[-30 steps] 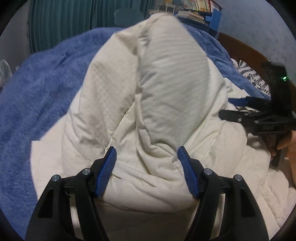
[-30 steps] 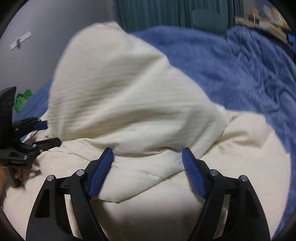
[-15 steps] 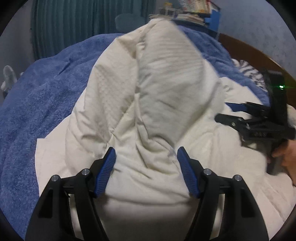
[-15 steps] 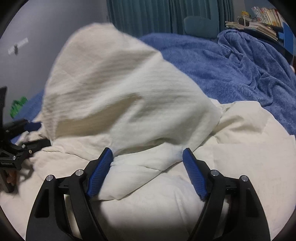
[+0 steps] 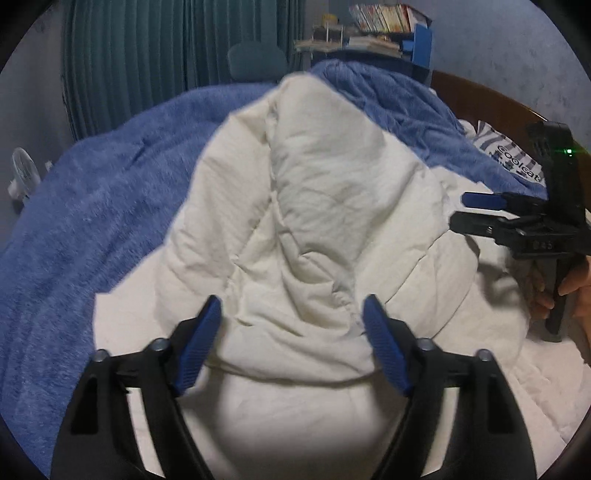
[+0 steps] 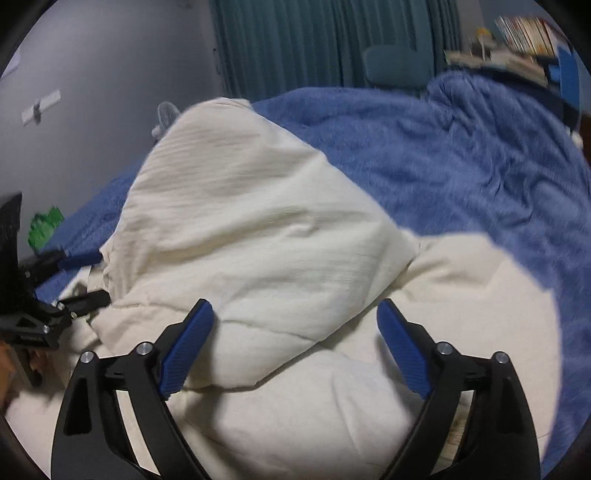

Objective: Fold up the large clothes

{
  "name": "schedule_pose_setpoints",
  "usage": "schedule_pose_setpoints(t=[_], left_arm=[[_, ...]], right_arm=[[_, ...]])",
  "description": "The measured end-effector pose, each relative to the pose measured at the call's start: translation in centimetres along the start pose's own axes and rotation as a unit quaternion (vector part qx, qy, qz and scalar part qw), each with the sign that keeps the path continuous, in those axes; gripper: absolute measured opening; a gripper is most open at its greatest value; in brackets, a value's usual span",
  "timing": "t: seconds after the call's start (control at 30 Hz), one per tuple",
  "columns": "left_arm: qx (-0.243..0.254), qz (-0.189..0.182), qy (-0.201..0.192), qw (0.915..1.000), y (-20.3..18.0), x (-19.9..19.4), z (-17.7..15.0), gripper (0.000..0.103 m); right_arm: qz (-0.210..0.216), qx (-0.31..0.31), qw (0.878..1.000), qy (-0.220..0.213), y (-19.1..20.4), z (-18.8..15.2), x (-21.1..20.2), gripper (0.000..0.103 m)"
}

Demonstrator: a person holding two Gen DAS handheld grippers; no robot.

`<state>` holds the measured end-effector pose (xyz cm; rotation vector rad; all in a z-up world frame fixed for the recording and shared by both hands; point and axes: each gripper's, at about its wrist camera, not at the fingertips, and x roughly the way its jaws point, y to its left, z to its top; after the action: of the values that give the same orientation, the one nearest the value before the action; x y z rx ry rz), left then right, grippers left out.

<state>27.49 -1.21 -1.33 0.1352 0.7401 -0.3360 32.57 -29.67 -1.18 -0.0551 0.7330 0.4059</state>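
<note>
Your left gripper (image 5: 291, 325) and right gripper (image 6: 295, 332) have both just been opening; each now stands spread around a bunched fold of the cream quilted garment (image 5: 325, 192), pads clear.

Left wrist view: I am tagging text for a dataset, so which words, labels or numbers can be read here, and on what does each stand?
"Coolcat": on the striped pillow by the headboard, the only text that reads clearly.
Embossed digits on the right gripper: too blurred to read.
Book spines on the far shelf: too small to read.
Right wrist view: the books are blurred; nothing legible.
</note>
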Motion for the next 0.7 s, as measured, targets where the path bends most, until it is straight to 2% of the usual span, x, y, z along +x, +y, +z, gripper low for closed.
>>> schedule_pose_setpoints(t=[0.03,0.1,0.17,0.3,0.43,0.53,0.63,0.7], left_arm=[[0.002,0.005,0.001,1.0,0.0,0.2,-0.2,0.08],[-0.001,0.014,0.029,0.9995,-0.2,1.8,-0.7,0.08],[-0.007,0.015,0.023,0.9996,0.0,1.9,-0.9,0.08],[-0.006,0.016,0.024,0.9996,0.0,0.4,-0.2,0.08],[0.002,0.02,0.023,0.9995,0.0,-2.5,0.6,0.08],[0.029,0.041,0.024,0.9984,-1.0,-6.0,0.7,0.08],[0.06,0.07,0.023,0.9955,-2.2,-10.3,0.0,0.08],[0.068,0.071,0.014,0.9951,-2.9,-13.9,-1.0,0.08]], right_arm=[[-0.003,-0.005,1.0,-0.001,0.2,0.0,0.0,0.087],[-0.002,-0.004,1.0,0.021,0.4,-0.5,1.2,0.087],[-0.005,-0.004,0.999,0.043,0.6,-1.4,2.6,0.087],[0.001,0.006,0.999,0.033,0.3,-0.8,0.8,0.087],[-0.015,0.002,1.0,0.014,0.9,1.2,-3.1,0.087],[-0.035,0.011,0.999,0.015,1.6,1.9,-7.5,0.087],[-0.046,0.018,0.999,0.018,2.3,0.7,-12.5,0.087],[-0.05,0.033,0.998,0.017,2.7,-0.9,-16.1,0.088]])
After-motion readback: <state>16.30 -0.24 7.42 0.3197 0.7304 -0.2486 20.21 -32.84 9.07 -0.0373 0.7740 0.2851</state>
